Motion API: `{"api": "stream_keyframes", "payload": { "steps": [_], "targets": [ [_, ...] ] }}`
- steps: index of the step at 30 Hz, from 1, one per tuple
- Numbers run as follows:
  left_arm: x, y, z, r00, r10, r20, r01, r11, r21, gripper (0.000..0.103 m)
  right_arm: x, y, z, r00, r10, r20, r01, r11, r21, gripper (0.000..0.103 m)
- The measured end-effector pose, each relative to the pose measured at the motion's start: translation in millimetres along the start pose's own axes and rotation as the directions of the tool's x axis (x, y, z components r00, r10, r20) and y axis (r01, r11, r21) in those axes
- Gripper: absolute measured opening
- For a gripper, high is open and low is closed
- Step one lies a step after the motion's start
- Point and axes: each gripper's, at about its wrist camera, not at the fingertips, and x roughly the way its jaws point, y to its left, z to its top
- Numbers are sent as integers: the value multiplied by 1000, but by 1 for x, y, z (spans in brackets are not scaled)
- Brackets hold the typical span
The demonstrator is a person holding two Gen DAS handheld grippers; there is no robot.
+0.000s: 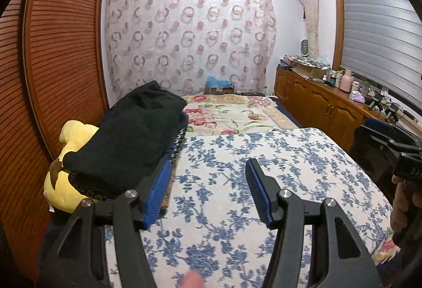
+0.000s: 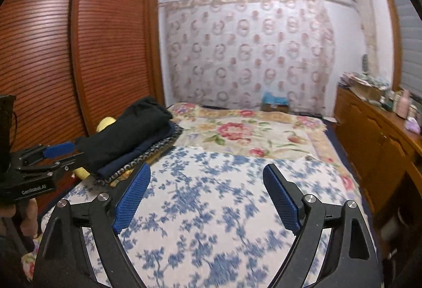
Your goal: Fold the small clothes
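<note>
A folded black garment (image 1: 126, 135) lies on top of a stack at the bed's left side, over a navy piece (image 2: 142, 153) and a dark patterned one. My left gripper (image 1: 209, 162) hovers open over the blue-flowered sheet (image 1: 263, 169), just right of the stack, with nothing between its blue pads. My right gripper (image 2: 206, 167) is open and empty too, above the same sheet (image 2: 211, 208). In the right wrist view the left gripper (image 2: 71, 152) shows at the left edge, its tips close to the black garment (image 2: 137, 129). The right gripper (image 1: 369, 129) appears at the left wrist view's right edge.
A yellow plush toy (image 1: 68, 171) sits under the stack's near end. A red-flowered blanket (image 1: 232, 113) covers the far half of the bed. A louvred wooden wardrobe (image 1: 60, 50) stands on the left. On the right is a wooden cabinet (image 1: 316, 103) with clutter on top.
</note>
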Motion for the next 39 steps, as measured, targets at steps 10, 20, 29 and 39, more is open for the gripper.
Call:
{"api": "stream_keyframes", "payload": {
  "steps": [10, 20, 29, 39],
  "targets": [
    [-18, -28, 8, 999, -40, 15, 40, 999, 10, 58, -36, -21, -12, 995, -88, 36, 86, 994, 62, 89],
    [-20, -34, 8, 999, -24, 24, 24, 1000, 14, 58, -42, -24, -13, 995, -91, 47, 88, 994, 69, 89],
    [-21, -34, 8, 999, -18, 27, 18, 1000, 18, 58, -44, -23, -12, 995, -92, 46, 89, 994, 70, 89],
    [-21, -29, 9, 999, -15, 30, 15, 1000, 17, 58, -43, -22, -11, 994, -94, 48, 90, 994, 69, 89]
  ]
}}
